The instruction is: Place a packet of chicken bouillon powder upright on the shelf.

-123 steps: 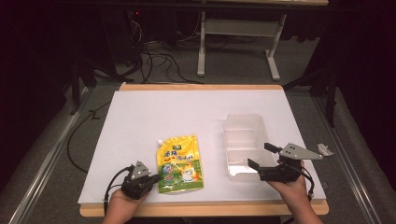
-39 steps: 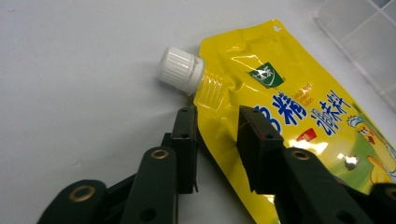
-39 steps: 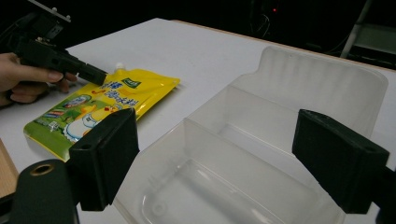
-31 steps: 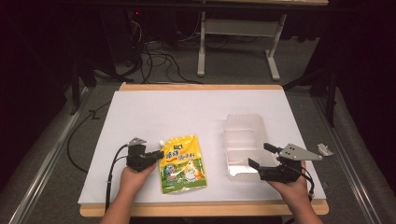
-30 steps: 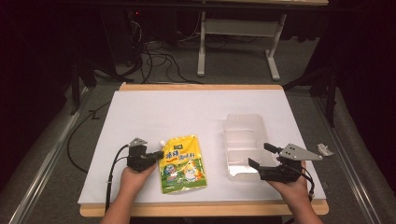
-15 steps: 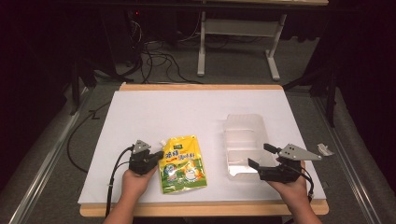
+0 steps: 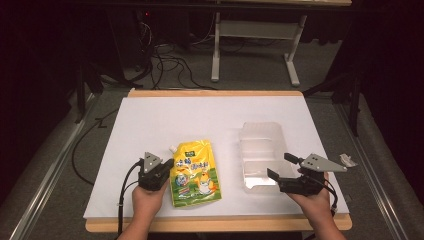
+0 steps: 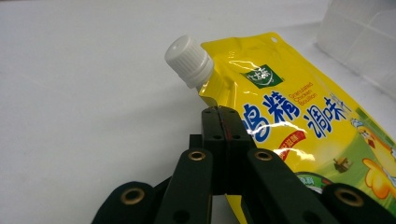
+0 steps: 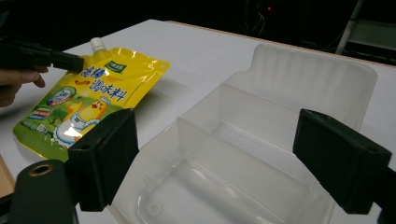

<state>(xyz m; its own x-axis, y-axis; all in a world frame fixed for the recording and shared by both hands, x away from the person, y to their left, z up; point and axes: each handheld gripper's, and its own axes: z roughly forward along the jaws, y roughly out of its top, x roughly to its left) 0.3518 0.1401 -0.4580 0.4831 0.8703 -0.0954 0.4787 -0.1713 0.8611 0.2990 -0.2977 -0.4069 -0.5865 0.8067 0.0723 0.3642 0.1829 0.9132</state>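
Fingers (image 8: 219, 126) of the left gripper (image 7: 162, 172) are pressing together, pinching the left edge of the yellow pouch (image 7: 195, 172) just below its white screw cap (image 8: 187, 60). Fingers (image 9: 105, 154) of the right gripper (image 7: 280, 167) are standing wide apart, straddling the near end of the clear plastic container (image 7: 262, 152) (whether the pads are touching its walls cannot be told).

Item one: yellow pouch, lying flat on the white table (image 7: 165, 115), toward 6 o'clock of the tabletop, cap pointing toward 11 o'clock in the high view.

Item two: clear plastic container, divided into compartments, sitting at 3 o'clock of the pouch, near but apart.

Item three: the left hand (image 7: 147, 200) and right hand (image 7: 312, 200), each coming in from 6 o'clock and holding its gripper.
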